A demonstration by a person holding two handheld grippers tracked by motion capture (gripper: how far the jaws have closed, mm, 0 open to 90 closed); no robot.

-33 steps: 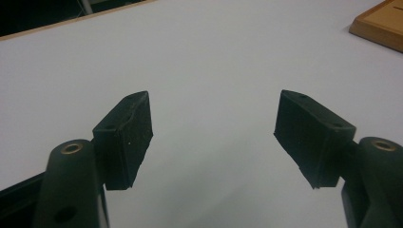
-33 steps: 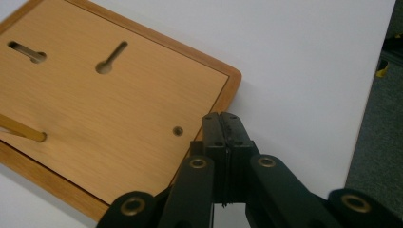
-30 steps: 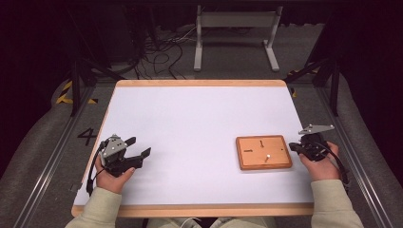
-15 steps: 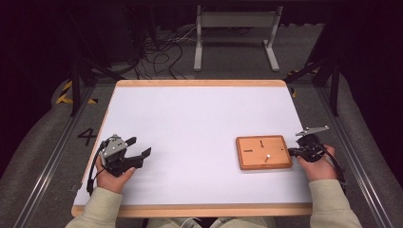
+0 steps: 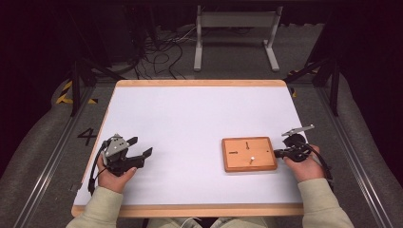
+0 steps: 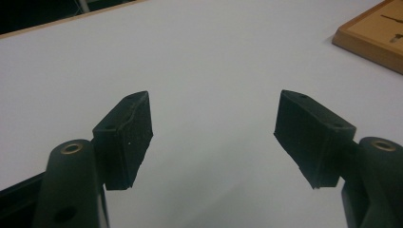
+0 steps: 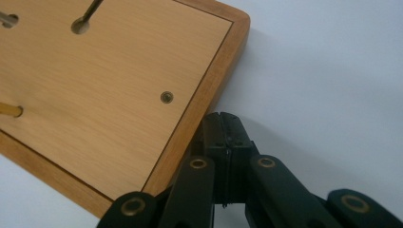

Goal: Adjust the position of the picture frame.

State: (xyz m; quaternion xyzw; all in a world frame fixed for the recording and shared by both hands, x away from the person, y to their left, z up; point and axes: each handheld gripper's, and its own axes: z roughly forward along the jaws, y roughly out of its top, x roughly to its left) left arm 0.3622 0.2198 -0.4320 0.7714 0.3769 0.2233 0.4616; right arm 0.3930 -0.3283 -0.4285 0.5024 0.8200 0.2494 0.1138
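A wooden board with small holes and pins lies on the right part of the white table. My right gripper is shut with nothing between its jaws, its tips touching the board's right edge. In the right gripper view the closed gripper rests against the board's side near a brass insert. My left gripper stands open at the table's left front, well away from the board. The left gripper view has its two black pads spread wide over bare table, the board's corner far off.
The table's wooden rim runs along the front. Beyond the far edge are cables and a metal stand on the floor. Dark rails flank both sides.
My right gripper has slid slightly down and left, closing in on the board's right edge. The left gripper has stayed in place.
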